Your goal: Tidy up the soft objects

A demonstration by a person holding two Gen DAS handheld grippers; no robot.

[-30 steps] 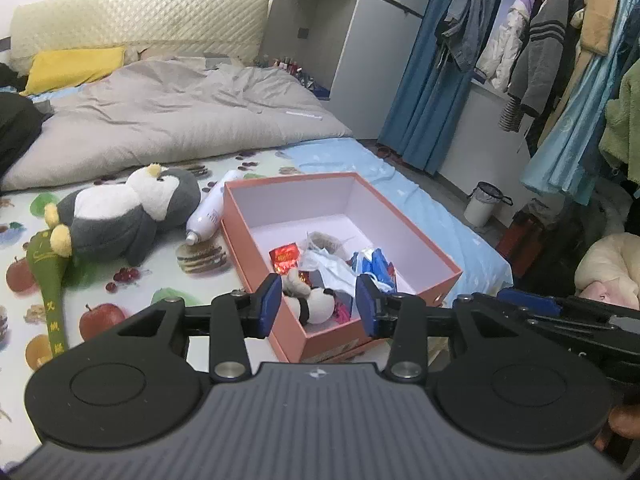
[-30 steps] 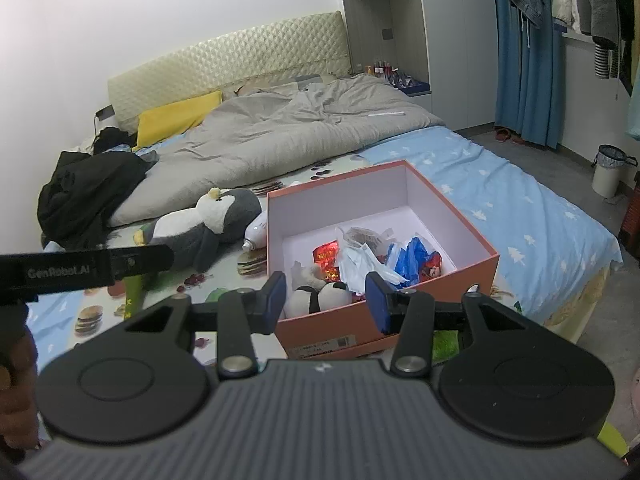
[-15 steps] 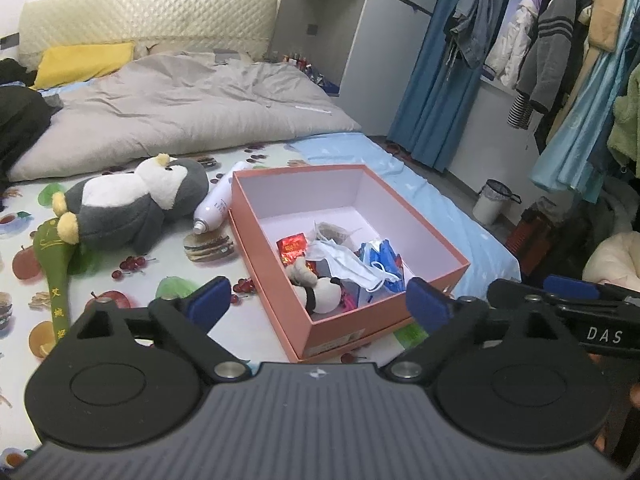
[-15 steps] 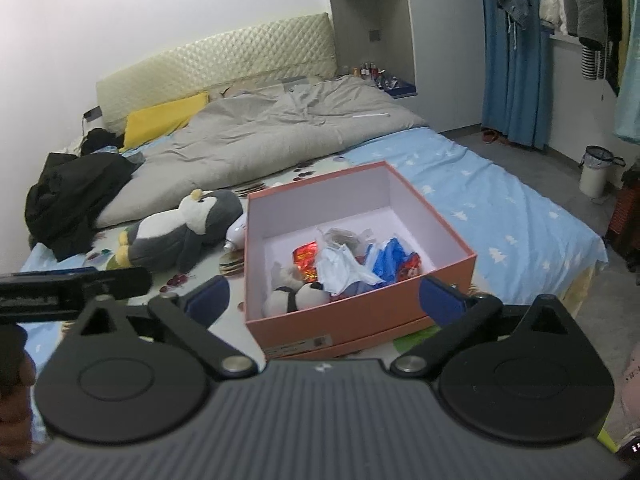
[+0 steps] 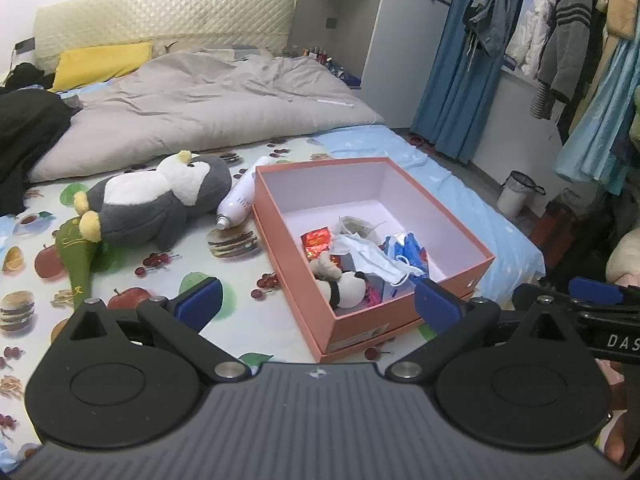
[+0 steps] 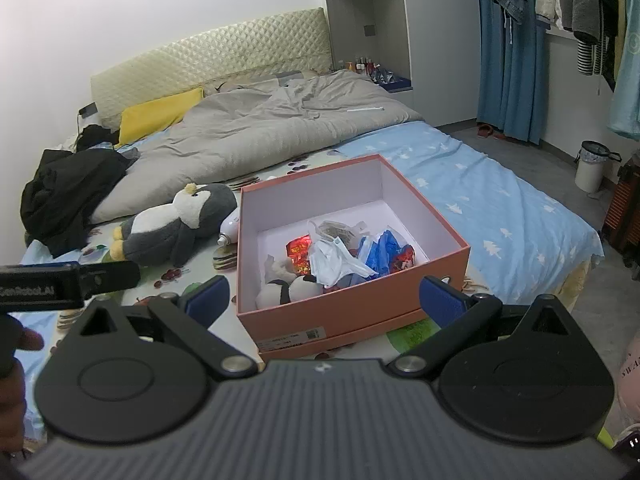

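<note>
On my far left a black heap of clothes (image 6: 68, 196) lay on the bed, with a yellow pillow (image 6: 158, 114) behind it and the grey duvet (image 6: 280, 128) spread across the middle. Nearer to me, on the fruit-print sheet (image 5: 240, 320), the grey and white penguin plush (image 5: 156, 200) lay on its side, a green plush (image 5: 76, 256) touching its feet. A white spray bottle (image 5: 240, 202) lay between the penguin's head and the salmon-pink box (image 5: 348, 326), touching the box's wall as far as I could tell. The box stood open, and in it were a small panda plush (image 6: 288, 290) in the near left corner, a red foil packet (image 6: 300, 248), a white face mask (image 6: 332, 258) and a blue wrapper (image 6: 380, 250), all heaped together. To the right lay the pale blue sheet (image 6: 500, 216), then a small bin (image 6: 592, 166) on the floor by the blue curtain (image 6: 504, 52).

My left gripper (image 5: 318, 300) hung spread wide and empty above the sheet, the box's near corner between its fingers, the penguin well off to its left. My right gripper (image 6: 324, 300) was likewise wide apart and held nothing, and the box sat straight ahead of it, framed by the two blue pads (image 6: 208, 298).
</note>
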